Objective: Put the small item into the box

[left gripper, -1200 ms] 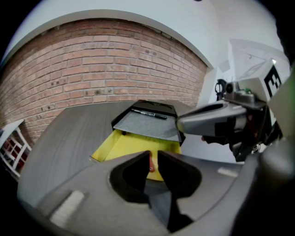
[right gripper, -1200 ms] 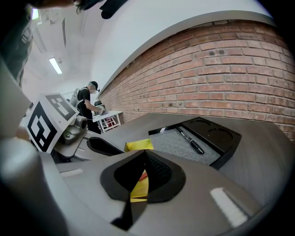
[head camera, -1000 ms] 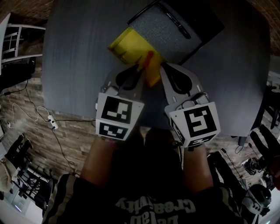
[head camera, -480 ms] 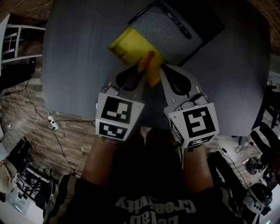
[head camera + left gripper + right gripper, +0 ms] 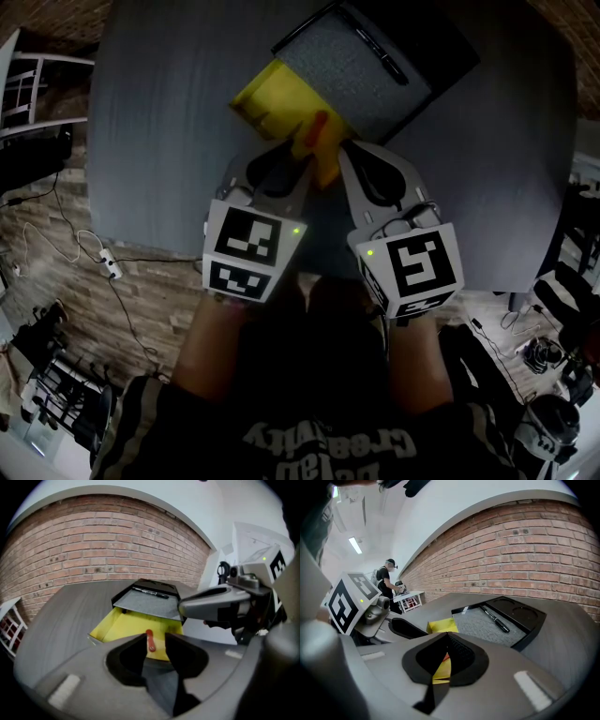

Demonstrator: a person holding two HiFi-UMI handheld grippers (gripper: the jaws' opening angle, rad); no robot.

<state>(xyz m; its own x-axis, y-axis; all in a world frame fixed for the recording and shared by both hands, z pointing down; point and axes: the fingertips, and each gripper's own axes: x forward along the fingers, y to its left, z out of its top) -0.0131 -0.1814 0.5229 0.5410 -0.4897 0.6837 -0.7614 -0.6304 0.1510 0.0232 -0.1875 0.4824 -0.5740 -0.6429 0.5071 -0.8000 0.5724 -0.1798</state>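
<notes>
Release step, by judgement: left claw (image 5: 155, 637) just been opening, jaws apart on nothing; small item (image 5: 150, 642) lying in yellow box (image 5: 121, 626) (beyond the jaws). Right claw (image 5: 447, 637) closed, empty. Next: back off without nudging box.

head view: dim, underexposed, corners black | gripper views: brighter, even white light; ceiling strip lamp (image 5: 355, 545) at 10 o'clock | fisheye bows brick wall (image 5: 93, 541) at 12 o'clock | left tool (image 5: 155, 639), right tool (image 5: 447, 637) soft close up | counter (image 5: 159, 112) flat grey
</notes>
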